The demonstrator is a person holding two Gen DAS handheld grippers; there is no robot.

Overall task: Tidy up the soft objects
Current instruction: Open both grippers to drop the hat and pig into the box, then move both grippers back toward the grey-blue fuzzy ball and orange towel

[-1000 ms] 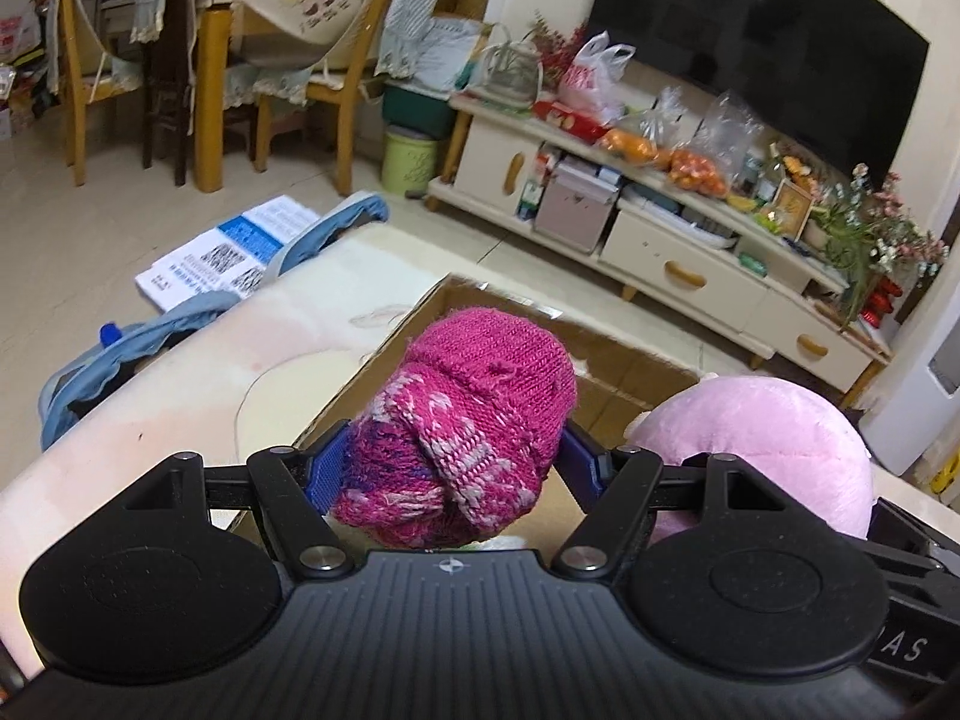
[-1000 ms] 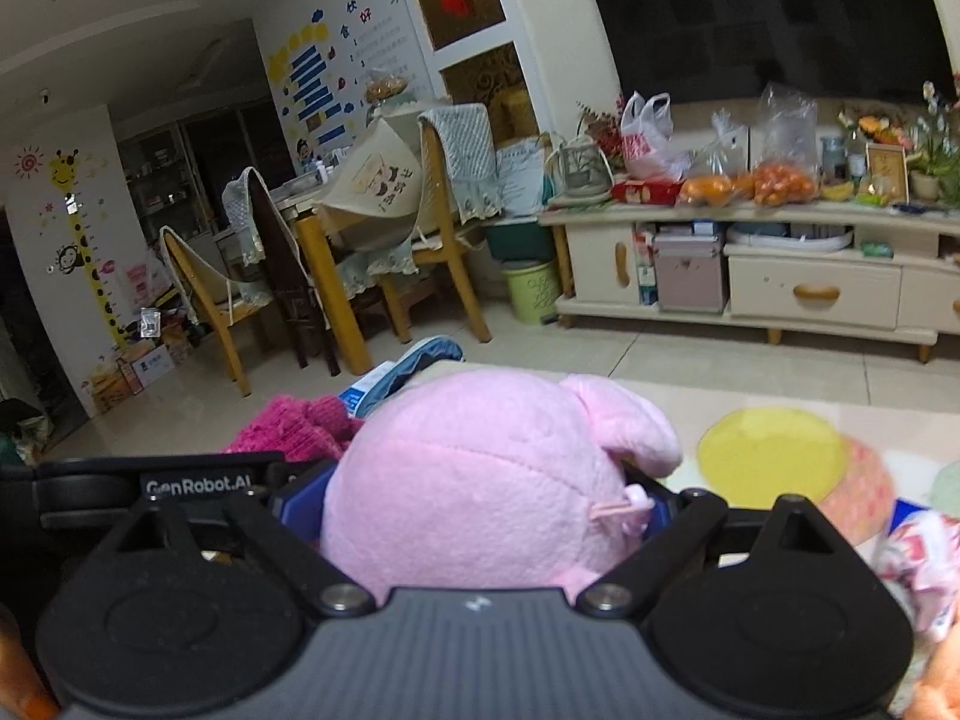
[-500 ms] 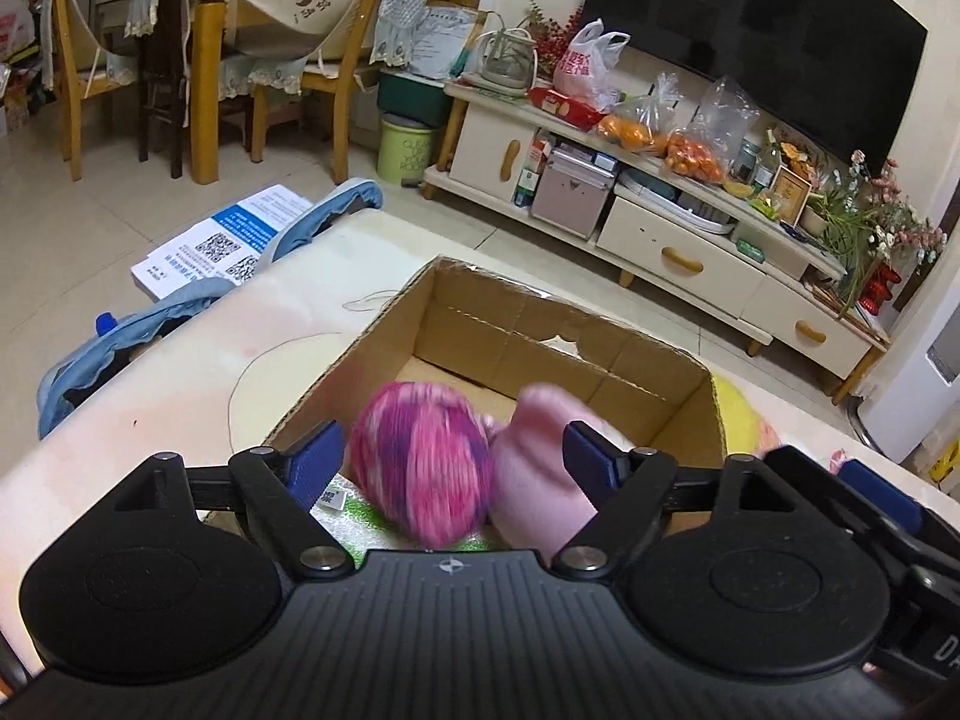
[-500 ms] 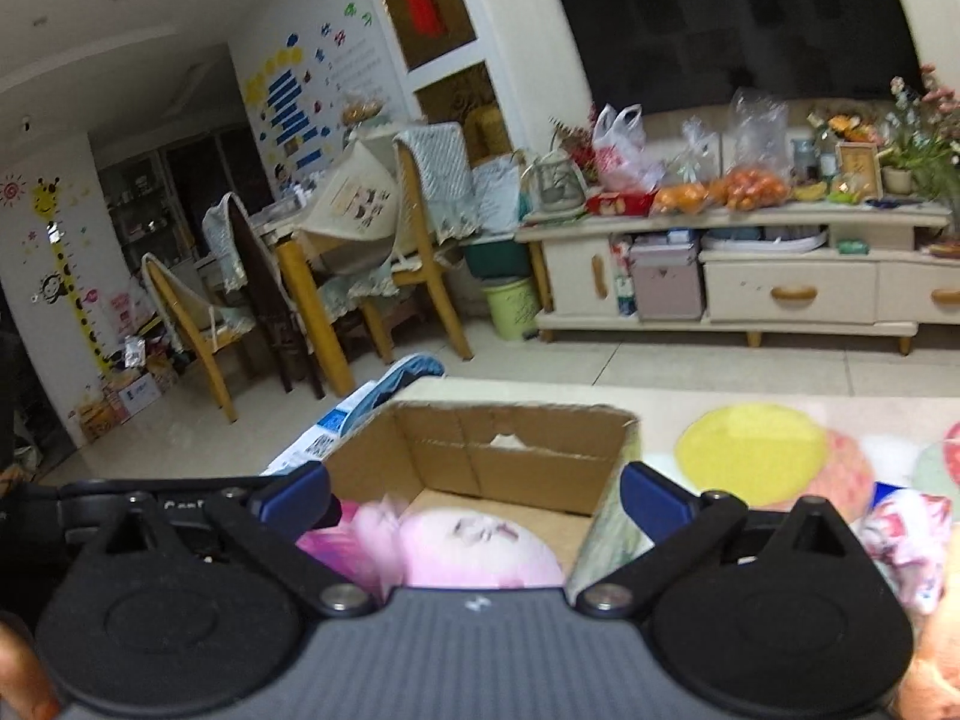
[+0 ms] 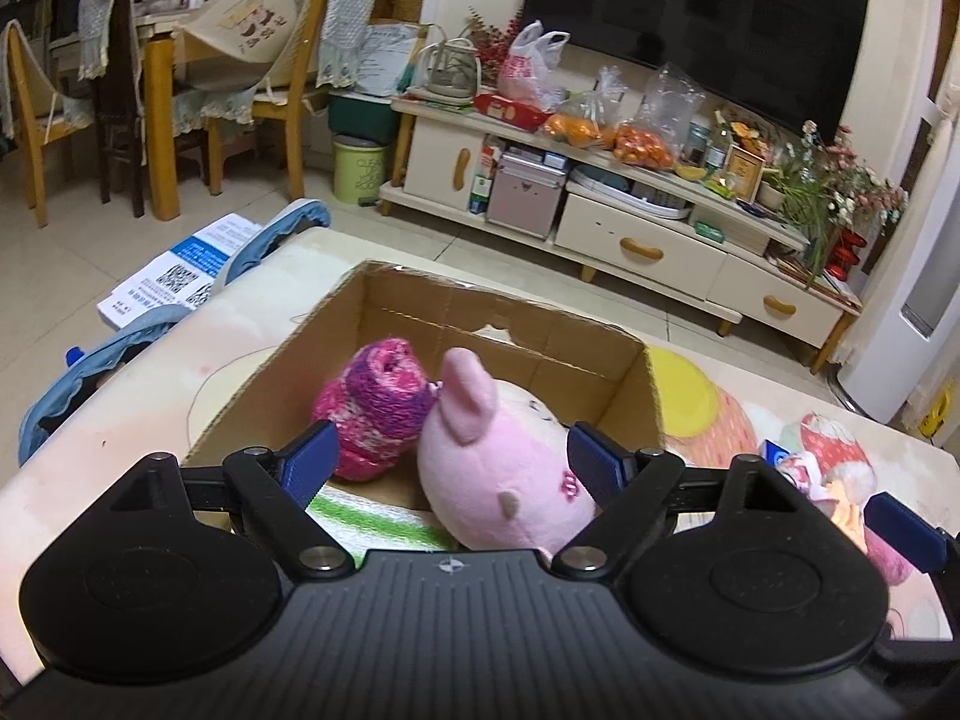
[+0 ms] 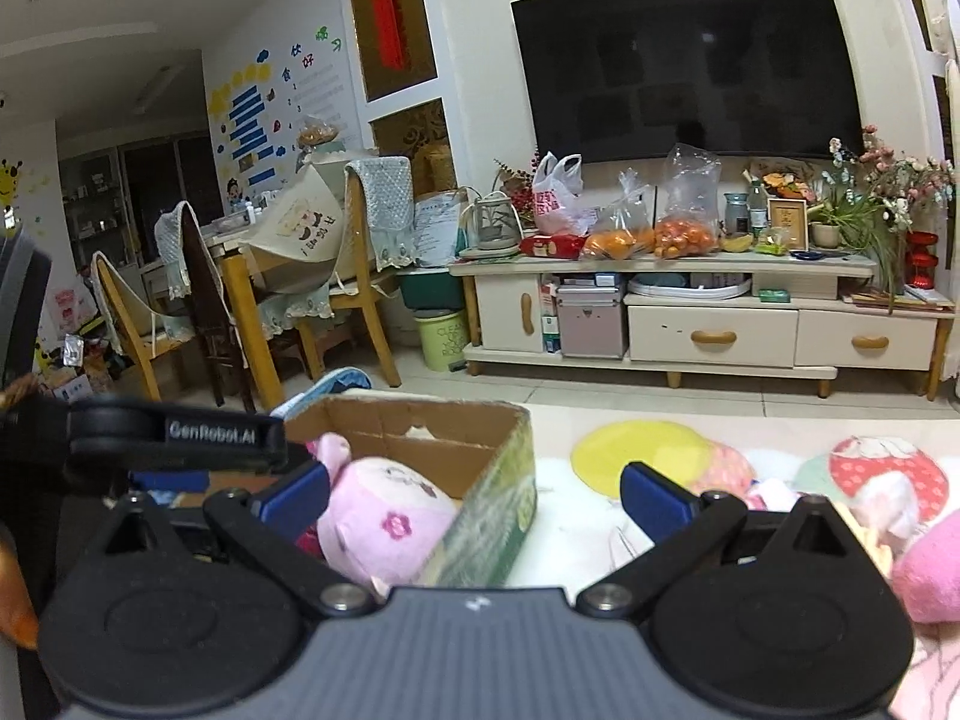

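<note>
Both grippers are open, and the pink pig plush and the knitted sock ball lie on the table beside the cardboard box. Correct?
Not quite. The left wrist view shows the pink pig plush and the knitted sock ball lying inside the cardboard box, not beside it. Both the left gripper and the right gripper are open.

Tool housings are hiding the near scene

In the left wrist view, the left tool's black body is covering the near wall of the cardboard box (image 5: 624,414) and the pink pig plush's (image 5: 498,468) underside. In the right wrist view, a pink soft object (image 6: 927,570) is running off the frame's right edge.
</note>
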